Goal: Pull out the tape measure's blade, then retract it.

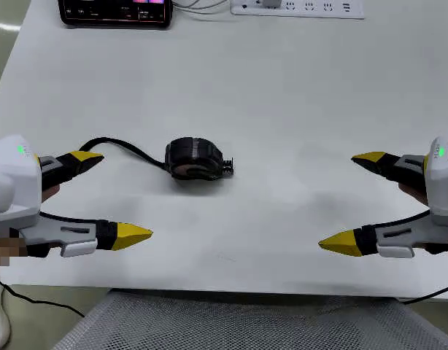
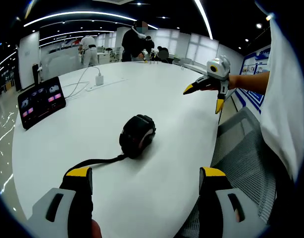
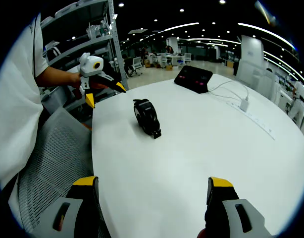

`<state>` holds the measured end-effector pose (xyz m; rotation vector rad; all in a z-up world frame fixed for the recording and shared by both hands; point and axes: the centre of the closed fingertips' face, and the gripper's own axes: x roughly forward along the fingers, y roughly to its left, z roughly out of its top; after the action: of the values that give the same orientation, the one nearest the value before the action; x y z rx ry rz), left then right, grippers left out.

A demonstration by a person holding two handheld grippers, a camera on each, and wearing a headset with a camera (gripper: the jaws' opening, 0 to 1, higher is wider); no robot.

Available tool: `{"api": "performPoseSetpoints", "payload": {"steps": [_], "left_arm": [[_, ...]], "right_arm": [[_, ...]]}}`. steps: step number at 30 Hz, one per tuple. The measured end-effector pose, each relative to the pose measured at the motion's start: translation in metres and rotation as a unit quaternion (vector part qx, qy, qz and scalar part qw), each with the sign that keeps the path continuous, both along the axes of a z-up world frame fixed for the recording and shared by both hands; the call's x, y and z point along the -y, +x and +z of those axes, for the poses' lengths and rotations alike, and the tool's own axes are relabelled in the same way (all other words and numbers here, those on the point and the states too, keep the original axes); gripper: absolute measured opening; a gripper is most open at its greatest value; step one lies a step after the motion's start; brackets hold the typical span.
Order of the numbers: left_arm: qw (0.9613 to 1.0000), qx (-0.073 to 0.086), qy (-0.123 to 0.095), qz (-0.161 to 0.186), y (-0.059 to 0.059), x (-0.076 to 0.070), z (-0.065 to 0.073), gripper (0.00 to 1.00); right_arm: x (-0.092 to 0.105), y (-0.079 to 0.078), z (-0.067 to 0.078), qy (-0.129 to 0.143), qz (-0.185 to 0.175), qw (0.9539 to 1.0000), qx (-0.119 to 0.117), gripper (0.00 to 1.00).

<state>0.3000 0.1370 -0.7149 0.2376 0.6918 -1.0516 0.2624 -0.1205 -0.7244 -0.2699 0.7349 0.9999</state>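
Left yellow-tipped gripper (image 1: pixel 122 194) and right yellow-tipped gripper (image 1: pixel 339 200) are held with jaws spread wide, empty, well apart over a white table (image 1: pixel 282 87). Between them sits a round black tape measure (image 1: pixel 195 159). Its blade tip points toward the right gripper, and its black strap (image 1: pixel 114 144) trails toward the left gripper.

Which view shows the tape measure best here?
Head view: the tape measure lies side-on, strap left, blade tip right. The left gripper view shows its strap end; the right gripper view shows its tip end.
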Motion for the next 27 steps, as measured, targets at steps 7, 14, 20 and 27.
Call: {"api": "performPoseSetpoints", "payload": {"steps": [7,14,20,27], "left_arm": [[0.9999,0.001,0.006,-0.011,0.009,0.003,-0.002,0.87],[0.9994,0.004,0.020,-0.029,0.016,0.008,-0.005,0.86],[0.9988,0.002,0.028,-0.042,0.022,0.013,-0.011,0.85],[0.9976,0.001,0.043,-0.054,0.029,0.017,-0.018,0.82]], "right_arm": [[-0.005,0.007,0.000,-0.003,0.013,0.9999,0.003,0.89],[-0.008,0.013,-0.003,-0.008,0.028,0.9996,0.002,0.88],[-0.010,0.021,-0.005,-0.015,0.041,0.9990,0.006,0.88],[-0.017,0.026,-0.008,-0.019,0.056,0.9983,0.005,0.87]]}}
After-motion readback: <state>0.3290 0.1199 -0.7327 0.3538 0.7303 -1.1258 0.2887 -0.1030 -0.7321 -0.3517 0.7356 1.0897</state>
